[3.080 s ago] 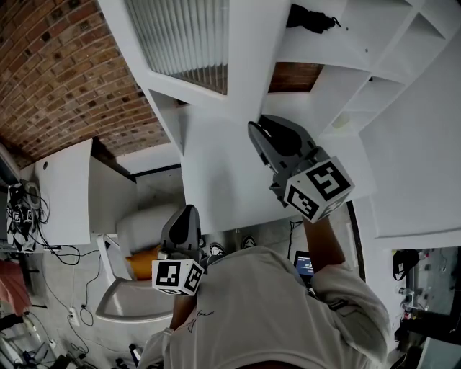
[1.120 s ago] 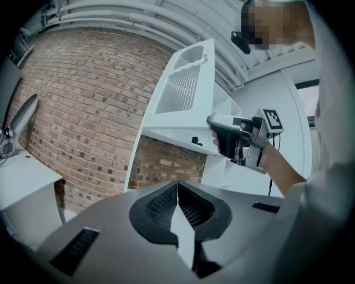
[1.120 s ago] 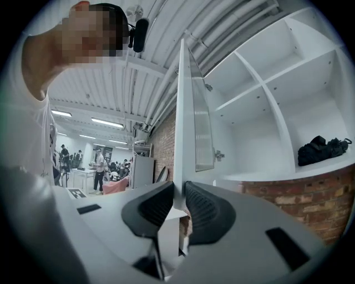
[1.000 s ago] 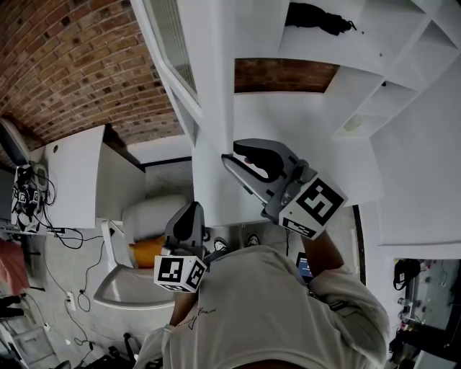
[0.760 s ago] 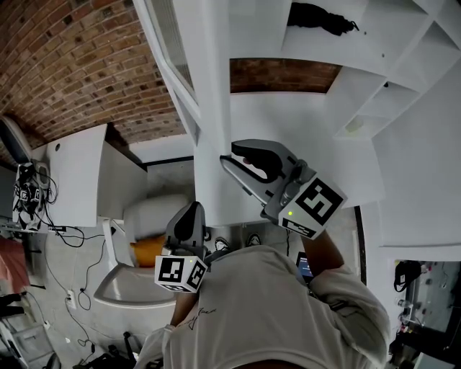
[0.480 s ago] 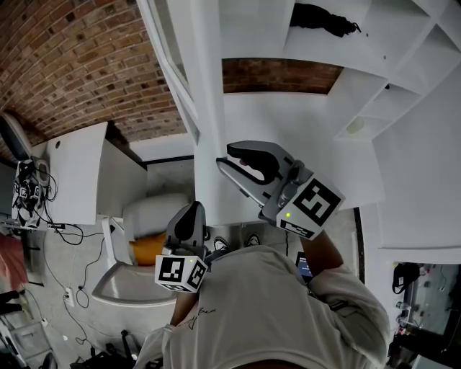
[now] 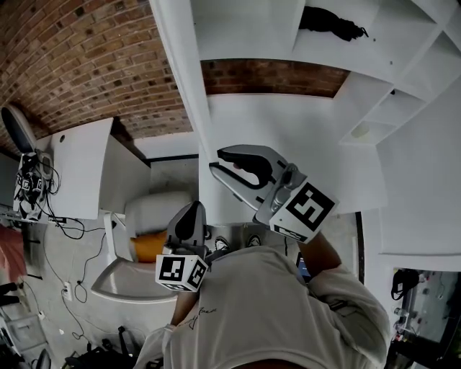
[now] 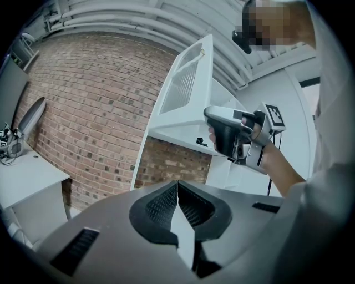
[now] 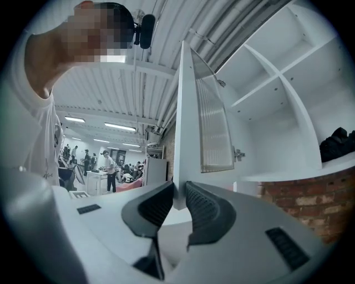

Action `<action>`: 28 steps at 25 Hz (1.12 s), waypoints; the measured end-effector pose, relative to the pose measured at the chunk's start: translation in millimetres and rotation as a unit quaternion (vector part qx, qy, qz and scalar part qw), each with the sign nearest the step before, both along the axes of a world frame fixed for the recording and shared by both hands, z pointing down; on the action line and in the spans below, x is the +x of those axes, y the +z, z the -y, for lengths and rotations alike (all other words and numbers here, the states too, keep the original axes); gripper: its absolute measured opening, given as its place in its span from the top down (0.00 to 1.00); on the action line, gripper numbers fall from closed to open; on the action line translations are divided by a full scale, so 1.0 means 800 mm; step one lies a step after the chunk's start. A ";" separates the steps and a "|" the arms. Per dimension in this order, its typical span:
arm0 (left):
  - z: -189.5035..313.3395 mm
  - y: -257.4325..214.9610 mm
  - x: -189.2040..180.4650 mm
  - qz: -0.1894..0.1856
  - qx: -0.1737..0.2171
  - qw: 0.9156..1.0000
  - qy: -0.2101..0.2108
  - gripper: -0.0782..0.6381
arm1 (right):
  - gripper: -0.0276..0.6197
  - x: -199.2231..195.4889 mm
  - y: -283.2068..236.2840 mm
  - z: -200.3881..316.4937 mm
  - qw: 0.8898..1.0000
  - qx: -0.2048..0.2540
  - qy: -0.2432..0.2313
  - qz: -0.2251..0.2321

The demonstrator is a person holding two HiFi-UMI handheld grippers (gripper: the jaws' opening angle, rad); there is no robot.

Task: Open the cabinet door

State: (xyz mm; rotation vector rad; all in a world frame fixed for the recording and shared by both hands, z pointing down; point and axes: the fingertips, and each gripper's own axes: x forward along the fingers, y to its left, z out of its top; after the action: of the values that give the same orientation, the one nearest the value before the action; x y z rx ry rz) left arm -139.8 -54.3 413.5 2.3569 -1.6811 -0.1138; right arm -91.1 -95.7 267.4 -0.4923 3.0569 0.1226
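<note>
Right gripper view shows the right gripper (image 9: 178, 201) pinching the free edge of the stiff, likely light door (image 9: 187, 119); left gripper (image 8: 177, 201) clenched, empty.

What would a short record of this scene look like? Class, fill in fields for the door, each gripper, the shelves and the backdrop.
Cabinet door: open, swung well out, with a ribbed glass panel
Right gripper: jaws closed on the door's lower edge
Left gripper: jaws together, nothing between them, held low, apart from the door
Shelves: white, with one dark bundle on an upper shelf
Backdrop: brick wall
</note>
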 end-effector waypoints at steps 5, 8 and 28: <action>-0.005 0.001 -0.007 -0.001 -0.001 1.000 -0.009 0.87 | 0.84 -0.016 0.000 -0.008 1.000 0.004 -0.016 -0.003; -0.007 0.001 -0.014 0.000 -0.001 1.000 -0.018 0.87 | 0.84 -0.023 0.001 -0.011 1.000 0.006 -0.024 -0.003; -0.005 -0.002 -0.046 -0.003 0.003 0.999 -0.042 0.87 | 0.86 -0.073 0.000 -0.025 0.998 0.001 -0.066 -0.003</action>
State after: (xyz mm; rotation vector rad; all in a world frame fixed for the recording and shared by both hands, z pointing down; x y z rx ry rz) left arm -176.3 -50.0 411.6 2.2891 -1.7797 -0.1403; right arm -149.9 -75.8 267.6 -0.2882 3.0835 0.1225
